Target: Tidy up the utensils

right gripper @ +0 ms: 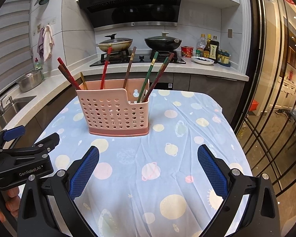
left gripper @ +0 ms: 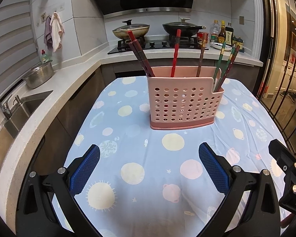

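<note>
1. Holder: I log one pink perforated plastic utensil holder (left gripper: 184, 102), upright on the pale blue cloth with planets and suns (left gripper: 148, 177) that covers the table, at the far middle of the cloth in both views.
2. Contents, tall compartment: two dark red chopsticks (left gripper: 140, 54) leaning left together, one bright red chopstick (left gripper: 175, 53) near upright, one brown chopstick (left gripper: 200, 59).
3. Contents, low compartment at the holder's right end: one green chopstick (left gripper: 220, 59) and two red-and-green chopsticks (left gripper: 229, 65), leaning right.
4. Left gripper (left gripper: 149, 169): blue-padded fingers spread wide, nothing between them, hovering over the cloth near its front edge.
5. Right gripper (right gripper: 148, 169): likewise spread wide and empty, well short of the holder.
6. Progress: I see no loose utensil on the cloth in either view. I judge the sorting finished or nearly so; whether the chopsticks need regrouping by colour I cannot tell.
7. Right wrist view only: a gold-coloured utensil handle (right gripper: 83, 82) at the holder's left end, a keyhole hanging slot in its back wall, the body of the left gripper at the left edge with fingertips of the person's hand (right gripper: 11, 199) below it, and a red cup (right gripper: 187, 51) beside the hob.
8. Left wrist view only: the steel sink (left gripper: 19, 114) and tap shown more fully, and the holder nearer and squarer on.
</note>
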